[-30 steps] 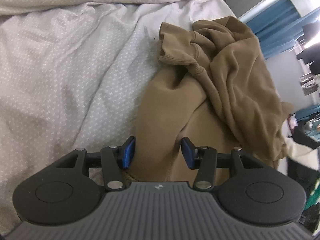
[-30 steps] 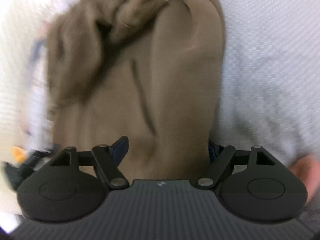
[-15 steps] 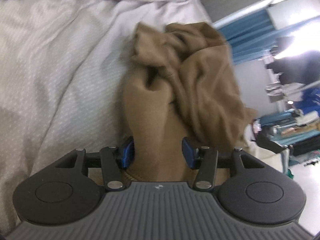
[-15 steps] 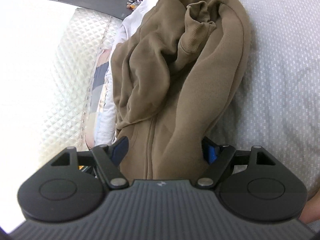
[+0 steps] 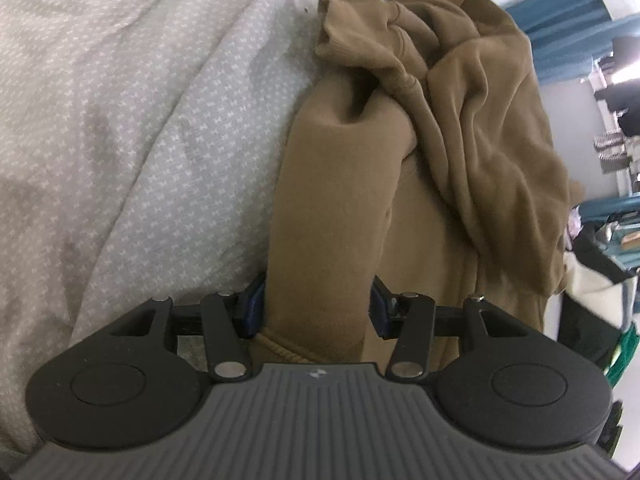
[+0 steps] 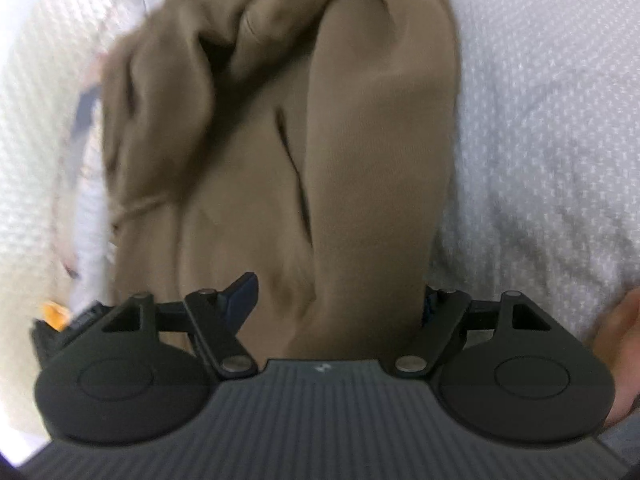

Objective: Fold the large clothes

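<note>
A brown sweatshirt point(image 5: 460, 120) lies bunched on the bed, a ribbed cuff showing at its far end. My left gripper point(image 5: 316, 308) is shut on a thick rolled fold of it, and the cloth fills the gap between the blue pads point(image 5: 253, 307). In the right wrist view the same sweatshirt point(image 6: 360, 120) runs away from my right gripper point(image 6: 336, 300). Its jaws stand wide and are closing on a bulky fold; the right pad is partly hidden behind the cloth. This view is blurred.
A pale grey patterned sheet point(image 5: 140, 140) covers the bed on the left, also seen as sheet point(image 6: 540, 120). A white quilted cover point(image 6: 36, 120) lies beyond the garment. A hand point(image 6: 616, 340) shows at the right edge. Blue curtains point(image 5: 560, 32) and a white bag point(image 5: 592, 300) lie past the bed.
Both views swung and settled back close over the bed. The sweatshirt stayed between both pairs of jaws and now looks nearer. The right view has gone blurred again.
</note>
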### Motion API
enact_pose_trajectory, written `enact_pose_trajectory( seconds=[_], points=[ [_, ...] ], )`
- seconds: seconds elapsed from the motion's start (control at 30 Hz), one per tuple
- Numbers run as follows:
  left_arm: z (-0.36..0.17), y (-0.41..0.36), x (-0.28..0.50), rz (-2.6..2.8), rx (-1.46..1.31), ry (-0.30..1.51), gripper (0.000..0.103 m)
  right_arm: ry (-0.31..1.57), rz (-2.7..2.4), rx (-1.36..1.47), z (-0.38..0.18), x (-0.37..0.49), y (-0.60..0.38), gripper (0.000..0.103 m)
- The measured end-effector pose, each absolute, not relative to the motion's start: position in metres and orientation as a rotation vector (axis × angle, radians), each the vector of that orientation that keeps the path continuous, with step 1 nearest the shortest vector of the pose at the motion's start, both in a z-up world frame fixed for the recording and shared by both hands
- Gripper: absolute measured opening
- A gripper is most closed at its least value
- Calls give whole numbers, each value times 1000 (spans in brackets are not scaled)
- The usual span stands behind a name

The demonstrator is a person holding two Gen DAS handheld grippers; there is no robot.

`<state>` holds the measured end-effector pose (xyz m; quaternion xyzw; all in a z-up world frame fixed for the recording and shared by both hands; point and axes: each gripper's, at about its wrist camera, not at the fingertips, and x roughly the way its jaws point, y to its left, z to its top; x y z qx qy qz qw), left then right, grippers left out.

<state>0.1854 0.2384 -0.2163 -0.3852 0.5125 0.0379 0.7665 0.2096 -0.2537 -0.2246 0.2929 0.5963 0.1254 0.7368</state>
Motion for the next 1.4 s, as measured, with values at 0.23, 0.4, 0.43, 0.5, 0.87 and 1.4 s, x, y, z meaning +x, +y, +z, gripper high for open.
enact_pose_trajectory(
  seconds=[0.23, 0.4, 0.43, 0.5, 0.87, 1.4],
  points=[
    [-217, 223, 192, 79, -798, 1092, 39, 1215, 322, 711, -215, 207, -259, 25],
    [-199, 230, 184, 33, -831, 1054, 30, 1044, 433, 701, -185, 196, -265, 21],
    [-192, 231, 182, 18, -841, 1036, 28, 1025, 444, 720, -182, 197, -271, 20],
    [-180, 234, 178, -1, -867, 1007, 23, 985, 459, 749, -177, 193, -282, 20],
    [-119, 241, 161, -73, -925, 885, 18, 773, 616, 843, -134, 185, -318, 18],
    [-58, 228, -27, -203, -947, 758, 16, 653, 721, 877, -82, 66, -349, 18]
  ],
)
